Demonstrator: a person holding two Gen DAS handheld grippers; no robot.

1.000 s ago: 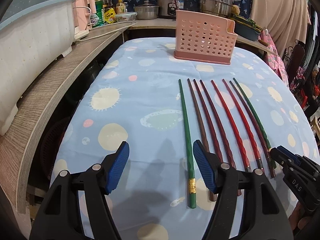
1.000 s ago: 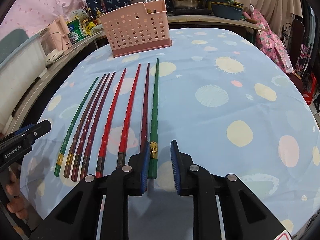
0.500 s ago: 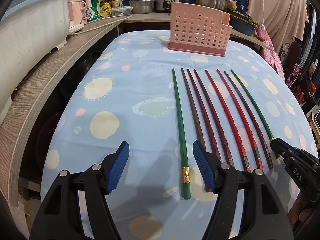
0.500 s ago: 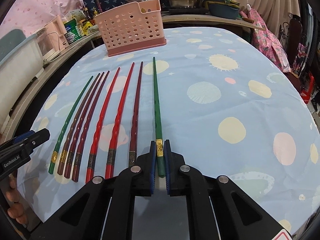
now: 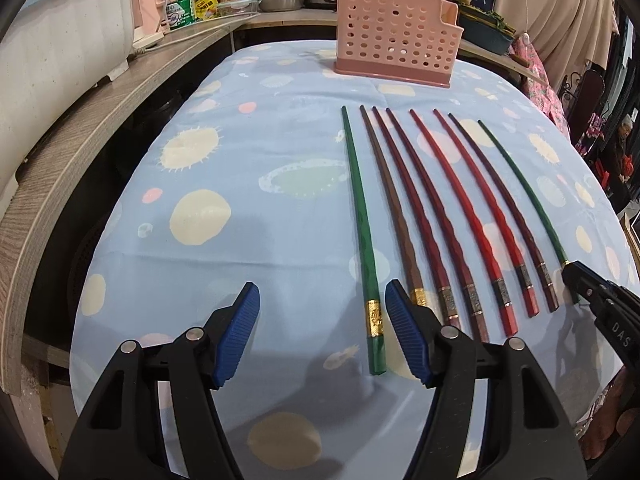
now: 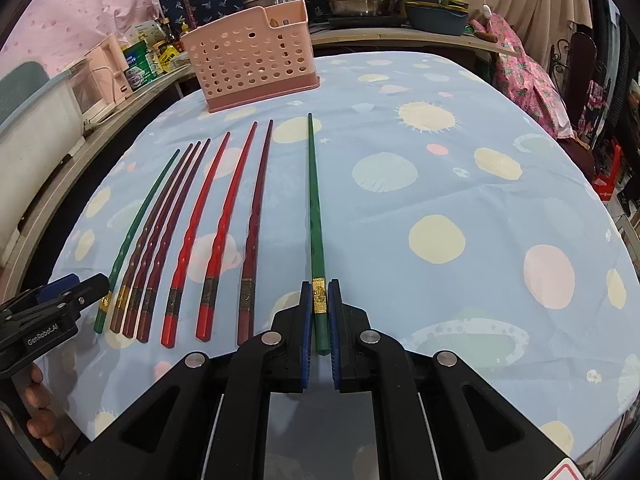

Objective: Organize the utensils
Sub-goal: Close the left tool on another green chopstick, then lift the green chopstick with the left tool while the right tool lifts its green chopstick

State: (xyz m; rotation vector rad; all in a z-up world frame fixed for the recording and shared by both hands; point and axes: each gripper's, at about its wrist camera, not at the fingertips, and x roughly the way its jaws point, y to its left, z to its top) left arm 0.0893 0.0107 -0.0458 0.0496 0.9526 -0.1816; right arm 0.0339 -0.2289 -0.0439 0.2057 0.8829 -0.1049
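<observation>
Right gripper: jaws clamped on gold-banded handle end of long green chopstick, which points toward pink perforated plastic utensil basket standing at far end of surface under pale blue spotted cloth. Left gripper: jaws open, gripping nothing, hovering over handle end of second green chopstick. Between the two green sticks, row of six red, dark red and brown chopsticks lying side by side, tips toward basket.
</observation>
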